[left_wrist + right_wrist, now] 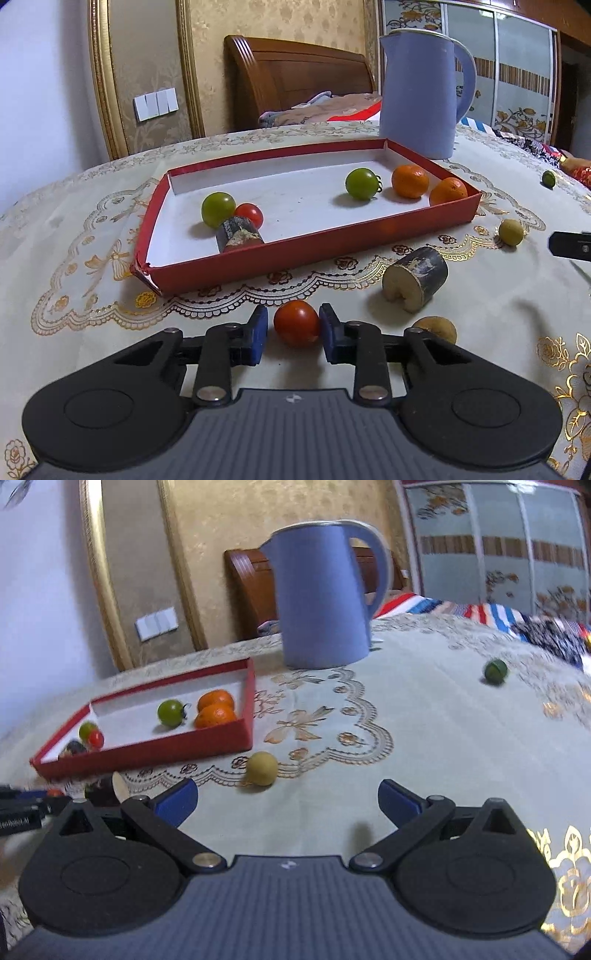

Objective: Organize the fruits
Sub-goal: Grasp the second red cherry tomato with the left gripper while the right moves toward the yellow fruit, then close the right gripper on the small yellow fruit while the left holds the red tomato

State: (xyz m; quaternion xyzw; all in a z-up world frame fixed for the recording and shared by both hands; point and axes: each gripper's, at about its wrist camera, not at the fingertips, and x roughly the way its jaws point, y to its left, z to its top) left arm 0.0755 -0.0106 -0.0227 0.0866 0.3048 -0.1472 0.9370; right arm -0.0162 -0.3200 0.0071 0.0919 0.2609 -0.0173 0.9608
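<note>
Left wrist view gives us the widest read, so we start with the bench (480,332) under its gold-patterned cloth, then the blue kettle (417,92) standing at the far side just behind the red tray (295,251). Inside that tray we count two green tomatoes (218,208), one small red tomato (249,215) touching the nearer green one, two oranges (410,181) side by side in the right corner, and a dark cane stub (238,234) against the near wall. We judge the sorting roughly half done, since several pieces lie outside the tray on the cloth: a larger cane piece (415,282), a pale yellow fruit (511,232), a brownish round fruit (436,328) partly hidden behind the tool, and a small dark green fruit (549,178) far off to the right. Our left tongs (293,328) have closed around the loose red tomato (296,323), which sits on the cloth just in front of the tray; the right pad touches it, the left looks nearly so. Our right tongs (288,803) hang wide open and empty above the cloth, with the pale yellow fruit just ahead of them. Carrying the tomato over the tray wall looks like the next job.
</note>
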